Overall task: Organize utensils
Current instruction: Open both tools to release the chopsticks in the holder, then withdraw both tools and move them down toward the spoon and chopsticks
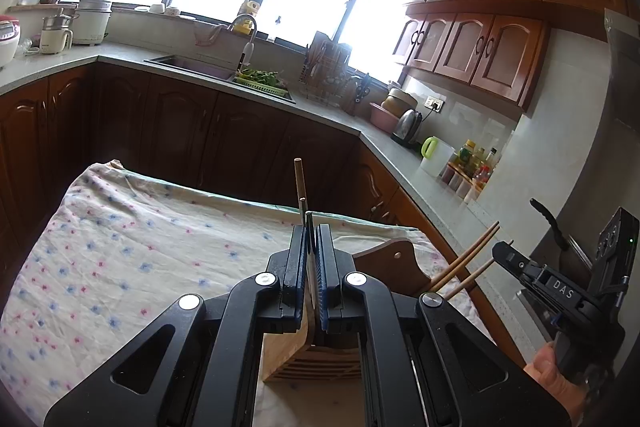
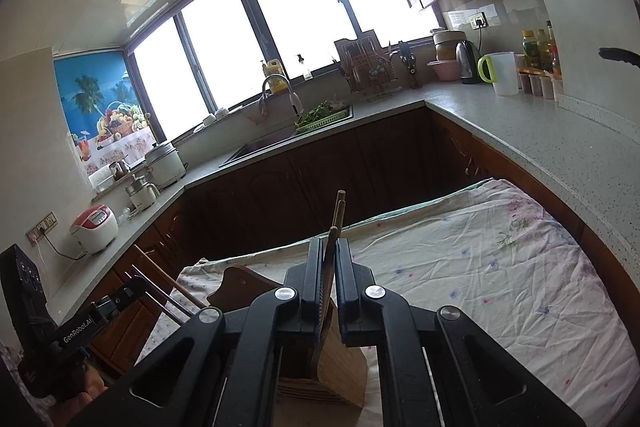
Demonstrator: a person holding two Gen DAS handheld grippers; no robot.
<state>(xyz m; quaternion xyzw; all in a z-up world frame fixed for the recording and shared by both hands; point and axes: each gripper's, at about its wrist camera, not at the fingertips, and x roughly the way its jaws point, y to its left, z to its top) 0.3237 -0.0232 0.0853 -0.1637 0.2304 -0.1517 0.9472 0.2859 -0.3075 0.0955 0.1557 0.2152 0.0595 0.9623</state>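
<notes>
Two tongs, both loaded: our left tongs (image 1: 311, 231) are closed on metal chopsticks (image 1: 305, 211), our right tongs (image 2: 329, 247) on wooden chopsticks (image 2: 339, 211). Below us at 6 o'clock on the bench (image 1: 120, 235), the slotted wooden holder (image 1: 316, 359) looks unfilled. We judge insertion comes next: tip the chopsticks down over it.

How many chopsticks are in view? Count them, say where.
6 chopsticks: three in the left gripper, one wooden, two metal; three wooden in the right gripper. Others may be hidden.
</notes>
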